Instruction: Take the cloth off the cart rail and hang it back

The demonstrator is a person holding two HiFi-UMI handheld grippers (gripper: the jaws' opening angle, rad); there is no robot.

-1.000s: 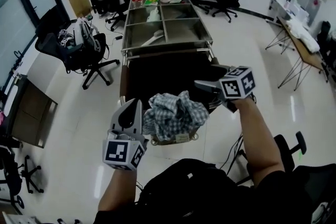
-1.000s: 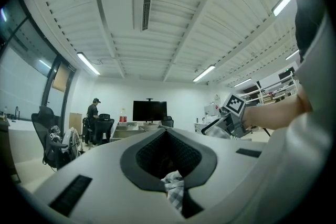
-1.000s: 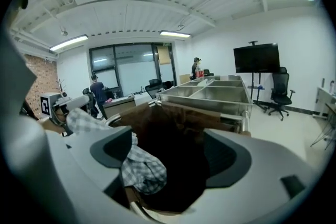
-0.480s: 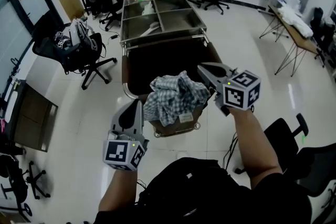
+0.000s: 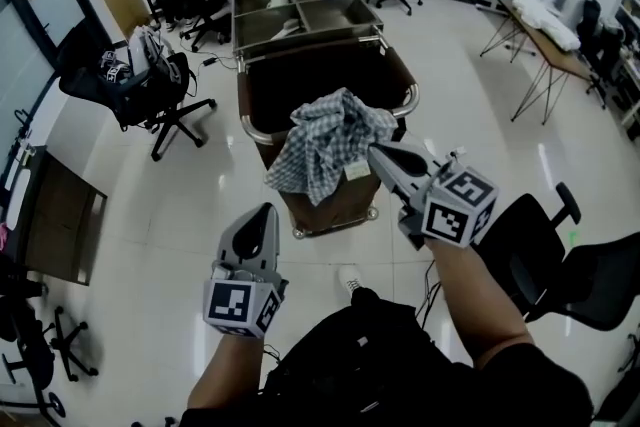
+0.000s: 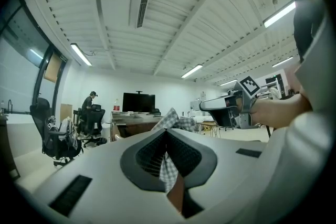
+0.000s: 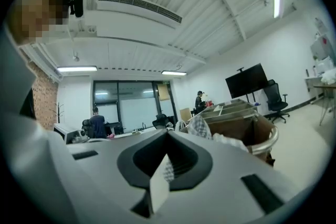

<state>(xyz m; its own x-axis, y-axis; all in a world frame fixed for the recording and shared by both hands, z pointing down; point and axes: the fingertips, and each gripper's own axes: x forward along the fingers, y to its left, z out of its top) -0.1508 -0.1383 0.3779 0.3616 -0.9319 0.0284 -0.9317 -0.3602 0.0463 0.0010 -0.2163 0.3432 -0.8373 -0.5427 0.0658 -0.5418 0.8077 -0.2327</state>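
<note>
Cloth (image 5: pixel 330 140) is draped on cart rail (image 5: pixel 413 98) ahead | left gripper (image 5: pixel 264 212), right gripper (image 5: pixel 377 153) are clenched empty | rehanging is judged done

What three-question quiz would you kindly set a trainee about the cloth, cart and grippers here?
1. Where does the blue-and-white checked cloth hang?
2. True or false: the grey left gripper grips the cloth.
3. Beyond the brown cart bin stands: A. a fridge; B. shiny steel compartment trays; C. a bed.
Key: 1. over the bin's curved metal rail; 2. false; 3. B.
</note>
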